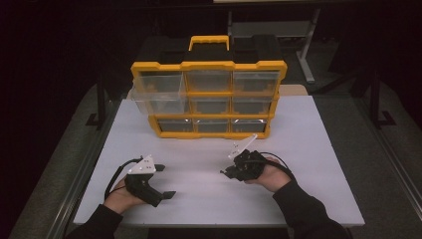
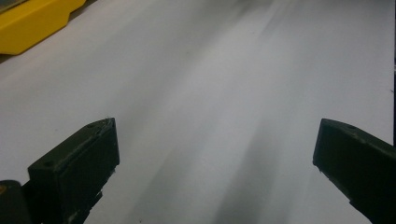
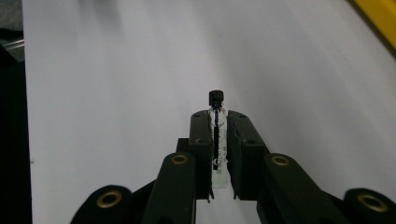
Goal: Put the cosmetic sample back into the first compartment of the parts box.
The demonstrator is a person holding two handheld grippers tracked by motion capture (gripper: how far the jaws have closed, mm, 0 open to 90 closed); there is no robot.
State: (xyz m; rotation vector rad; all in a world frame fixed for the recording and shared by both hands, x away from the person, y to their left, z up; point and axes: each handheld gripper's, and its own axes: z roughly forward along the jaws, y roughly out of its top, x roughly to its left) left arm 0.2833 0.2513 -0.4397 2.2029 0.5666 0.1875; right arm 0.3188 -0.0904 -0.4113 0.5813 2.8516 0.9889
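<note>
The right tongs (image 3: 217,119) are closed on a small thin object (image 3: 216,116). In the right gripper view it looks like a clear, slim piece with a black cap at its far end and a dark line along it; what it is exactly I cannot tell. It stands between the two black jaws, pressed from both sides, and its black cap comes out just beyond the jaw tips. The rest of it runs back between the jaws toward the camera. In the high view the right tongs (image 1: 226,172) are on the near right part of the tabletop (image 1: 308,149), held in the person's right hand (image 1: 271,177), and they point to the left, toward the middle of the tabletop. The object is too small to see there.

The left tongs (image 1: 166,180) are open. In the left gripper view the two jaws stand wide apart at the bottom corners, with bare white tabletop (image 2: 210,93) between them. In the high view they are on the near left part of the tabletop, in the person's left hand (image 1: 119,196), well apart from the right tongs and from the held object.

Farther away, at the far middle of the tabletop, stands a yellow organizer (image 1: 209,97) with clear drawers in three rows and a yellow handle on top. One drawer (image 1: 157,102) on its left side is pulled out. The held object is well apart from it.
</note>
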